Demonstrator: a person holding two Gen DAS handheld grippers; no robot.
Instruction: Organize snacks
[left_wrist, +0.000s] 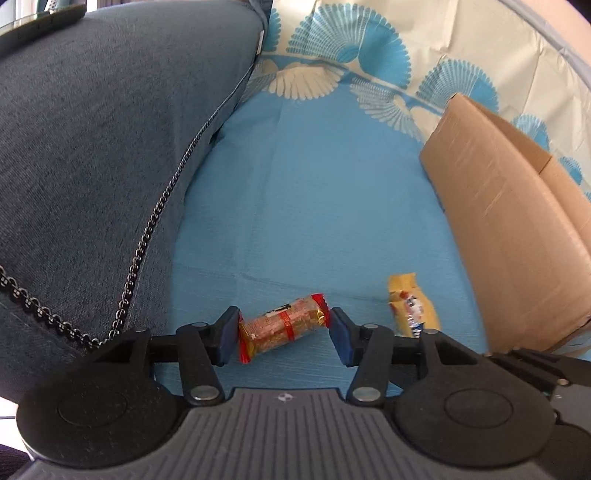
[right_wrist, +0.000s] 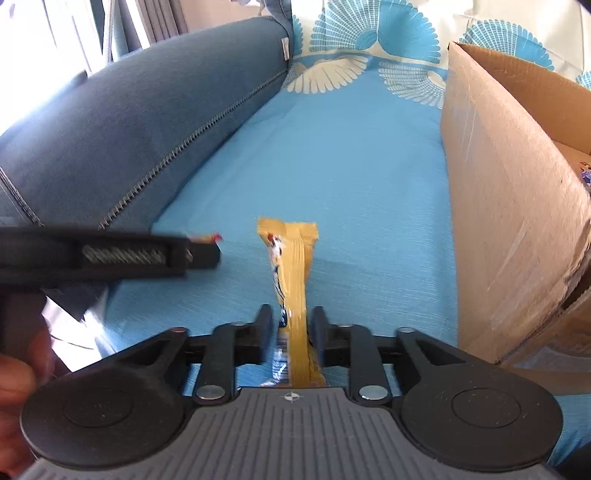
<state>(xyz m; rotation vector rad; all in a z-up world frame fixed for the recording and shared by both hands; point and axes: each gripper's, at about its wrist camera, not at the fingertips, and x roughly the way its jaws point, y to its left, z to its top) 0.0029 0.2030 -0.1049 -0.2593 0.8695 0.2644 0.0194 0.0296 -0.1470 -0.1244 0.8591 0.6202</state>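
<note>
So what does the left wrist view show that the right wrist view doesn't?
Only the left wrist view: the red and gold snack in full, lying between the left gripper's open fingers. Only the right wrist view: the right gripper closed around the yellow snack bar, and a look into the cardboard box. Both: blue cloth, grey cushion, box, yellow bar.

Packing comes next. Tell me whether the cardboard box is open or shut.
Open. In the right wrist view the cardboard box has its top flap raised, and its interior shows at the far right.
</note>
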